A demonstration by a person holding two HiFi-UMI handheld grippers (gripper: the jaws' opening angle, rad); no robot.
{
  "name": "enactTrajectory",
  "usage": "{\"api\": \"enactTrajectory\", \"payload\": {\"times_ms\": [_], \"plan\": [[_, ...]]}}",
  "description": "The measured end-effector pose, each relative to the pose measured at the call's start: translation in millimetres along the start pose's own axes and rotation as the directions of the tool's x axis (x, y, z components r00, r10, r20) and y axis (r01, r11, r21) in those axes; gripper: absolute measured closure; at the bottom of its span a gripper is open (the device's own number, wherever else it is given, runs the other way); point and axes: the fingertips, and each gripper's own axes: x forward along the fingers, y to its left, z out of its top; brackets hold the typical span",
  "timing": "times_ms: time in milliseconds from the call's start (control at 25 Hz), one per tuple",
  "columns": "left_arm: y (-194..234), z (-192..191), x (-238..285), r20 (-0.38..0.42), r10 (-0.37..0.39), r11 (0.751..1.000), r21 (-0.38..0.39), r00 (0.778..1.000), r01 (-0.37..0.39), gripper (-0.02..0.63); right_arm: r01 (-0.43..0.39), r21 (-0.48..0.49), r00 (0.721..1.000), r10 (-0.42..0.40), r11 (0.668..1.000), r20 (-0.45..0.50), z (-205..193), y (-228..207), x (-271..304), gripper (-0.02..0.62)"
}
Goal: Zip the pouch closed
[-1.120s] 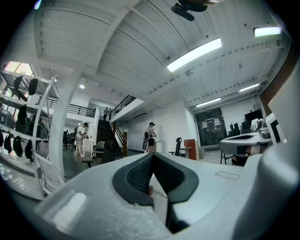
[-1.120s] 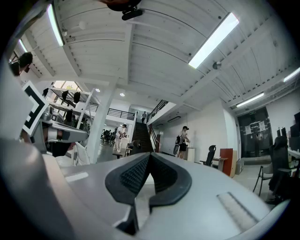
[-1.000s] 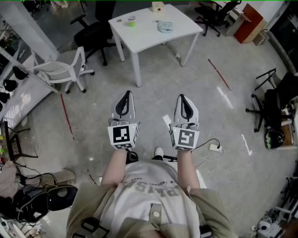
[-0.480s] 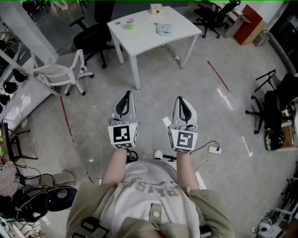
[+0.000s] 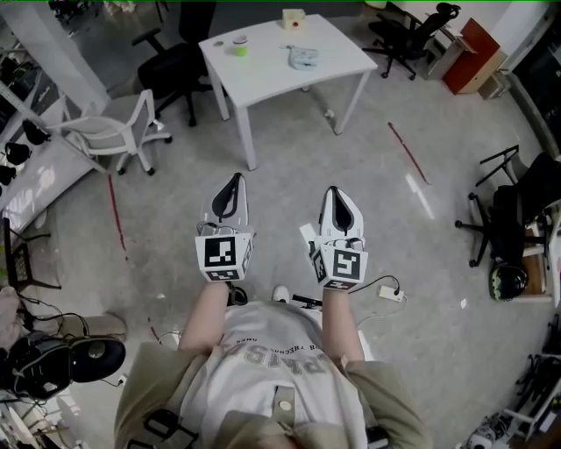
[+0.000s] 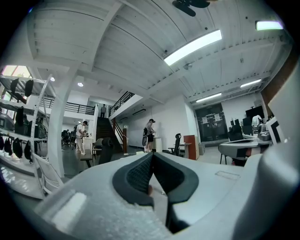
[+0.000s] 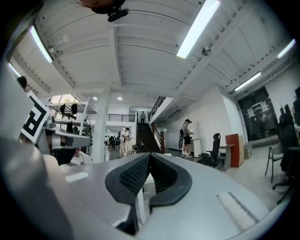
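The grey concrete floor fills most of the head view. At the far end of it stands a white worktop on four white legs, and everything here is placed from that worktop.

The person stands well short of the worktop, on open floor, with both forearms held out toward it. A black office chair is just beside the worktop's left edge. A white chair stands further out on that same side, nearer the person. A second black office chair and a red cabinet stand off the worktop's right end.

The left tool and the right tool hang side by side over the floor, well apart from the worktop and pointing toward it. Each carries its marker cube at the rear. In the left gripper view the left tool has its jaws drawn together at the tips with nothing between them. The right gripper view shows the right tool the same way, pressed closed and empty.

The pale blue pouch lies flat on the worktop, toward its right half, untouched by either tool. A small cream box sits at the worktop's far edge behind the pouch. A small green-and-white item lies toward its left side.
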Motion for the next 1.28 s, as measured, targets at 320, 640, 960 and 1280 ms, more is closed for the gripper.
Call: {"api": "enactTrajectory", "payload": {"times_ms": [320,640,960,1280], "plan": [[-25.1,-4.9,17.4,-0.047,-0.002,1.0,0.011,0.999,0.002,0.456,-0.062,0.107,0.998,0.061,0.992,0.006,-2.4,-38.5,3.0,0.431],[-31.1,-17.1,46.9,-0.1,-0.06,0.998,0.003,0.993,0.06,0.364,-0.094,0.121,0.995,0.096,0.988,-0.013,-12.6,-56.7,24.6,0.33],[-1.1,-47.7,113.1,-0.156,-0.069,0.998,-0.023,0.985,0.066,0.364,-0.055,0.117,0.995,0.064,0.992,-0.071,-36.2,-76.6,85.4,0.327],[41.2,-46.7,214.4,-0.158,-0.124,0.992,-0.029,0.979,0.121,0.364,-0.003,0.095,0.996,0.011,0.995,-0.085,-32.2,-92.1,180.0,0.327]]}}
